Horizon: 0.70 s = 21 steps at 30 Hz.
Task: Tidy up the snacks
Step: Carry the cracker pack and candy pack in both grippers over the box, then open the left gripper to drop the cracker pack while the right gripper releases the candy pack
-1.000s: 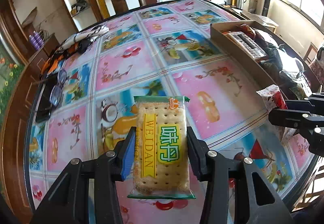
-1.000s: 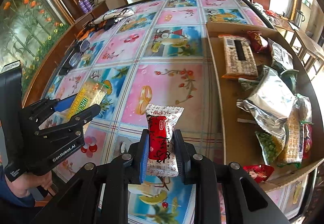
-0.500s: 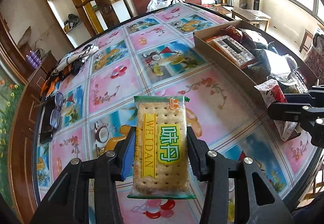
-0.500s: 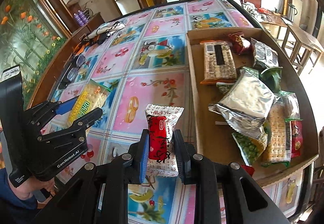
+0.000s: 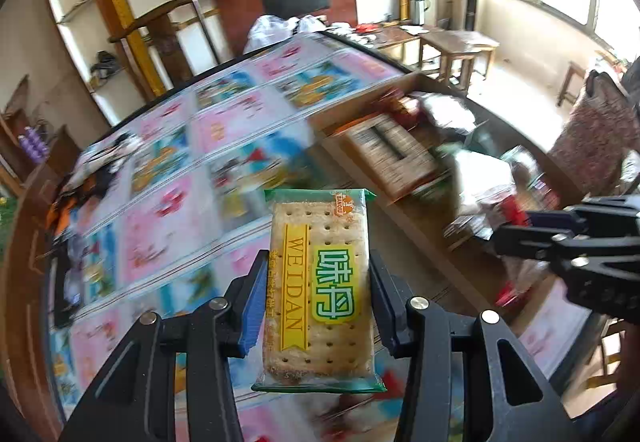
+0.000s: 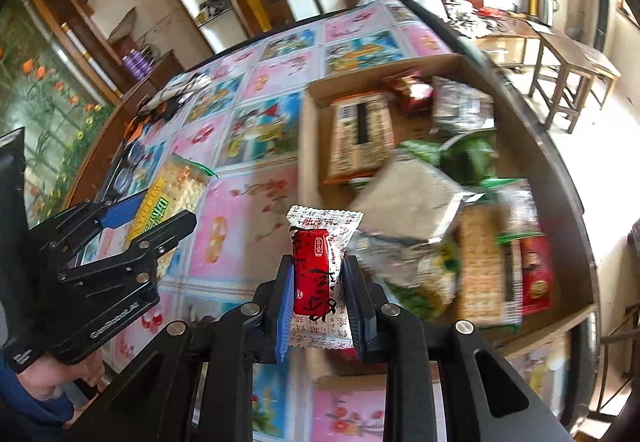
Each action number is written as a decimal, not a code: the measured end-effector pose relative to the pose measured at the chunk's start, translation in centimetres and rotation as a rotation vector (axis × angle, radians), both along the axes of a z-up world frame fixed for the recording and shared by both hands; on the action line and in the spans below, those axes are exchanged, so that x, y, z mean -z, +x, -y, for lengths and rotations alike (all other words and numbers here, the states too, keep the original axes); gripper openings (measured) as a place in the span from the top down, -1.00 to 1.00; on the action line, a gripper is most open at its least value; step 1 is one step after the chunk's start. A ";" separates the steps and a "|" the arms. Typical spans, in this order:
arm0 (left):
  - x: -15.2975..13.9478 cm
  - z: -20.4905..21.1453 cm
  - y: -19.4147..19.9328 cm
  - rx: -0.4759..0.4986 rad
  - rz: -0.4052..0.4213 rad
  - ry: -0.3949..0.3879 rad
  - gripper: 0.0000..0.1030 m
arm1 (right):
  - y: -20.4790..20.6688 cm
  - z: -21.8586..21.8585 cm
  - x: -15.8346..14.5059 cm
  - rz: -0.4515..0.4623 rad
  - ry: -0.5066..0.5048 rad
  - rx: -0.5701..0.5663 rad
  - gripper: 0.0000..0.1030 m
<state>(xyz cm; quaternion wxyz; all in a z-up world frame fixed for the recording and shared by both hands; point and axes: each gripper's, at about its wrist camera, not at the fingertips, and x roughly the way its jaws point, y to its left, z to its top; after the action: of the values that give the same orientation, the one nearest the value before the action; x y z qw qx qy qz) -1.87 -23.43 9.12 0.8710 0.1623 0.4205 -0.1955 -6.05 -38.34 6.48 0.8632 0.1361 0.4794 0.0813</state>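
**Two snacks held near the box**

Patterned cloth in pink and blue squares covers the table, with shelves and a dark screen behind. At the right of the right wrist view a cardboard box lies on the table. It holds a barcoded pack, a silver bag, a green pack, a cracker sleeve and red packets, all blurred.

At lower centre of that view the right gripper is clamped on a red-and-white candy held upright. Left of it stands the left gripper with its cracker pack, and a hand below.

From the left wrist view, the left gripper pinches the cracker pack by its long edges at lower centre. Only this view shows a wooden stool and bright windows at upper right. Glasses lie at the cloth's left edge in the right view.
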 end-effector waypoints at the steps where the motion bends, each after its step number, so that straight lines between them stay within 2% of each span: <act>1: -0.2 0.8 0.2 0.012 -0.006 -0.014 0.12 | 0.0 0.7 0.0 0.000 0.001 0.015 0.51; 5: -0.3 4.0 0.5 0.064 -0.023 -0.052 0.12 | 0.1 4.2 -0.1 -0.008 0.003 0.084 0.51; 11: 1.5 8.8 1.0 0.140 -0.083 -0.073 0.12 | 0.2 8.0 1.0 -0.043 -0.011 0.144 0.51; 16: 3.2 11.7 1.9 0.171 -0.100 -0.056 0.12 | 0.7 9.4 2.1 -0.064 -0.016 0.152 0.51; 21: 3.4 12.7 3.5 0.168 -0.097 -0.068 0.12 | 2.8 9.9 2.5 -0.069 -0.042 0.142 0.51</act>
<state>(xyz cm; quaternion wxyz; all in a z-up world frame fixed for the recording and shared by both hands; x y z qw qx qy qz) 1.60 -36.11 5.71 0.8352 0.1576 0.4402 -0.2894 -3.25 -48.26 3.93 0.8524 0.1544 0.4995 0.0052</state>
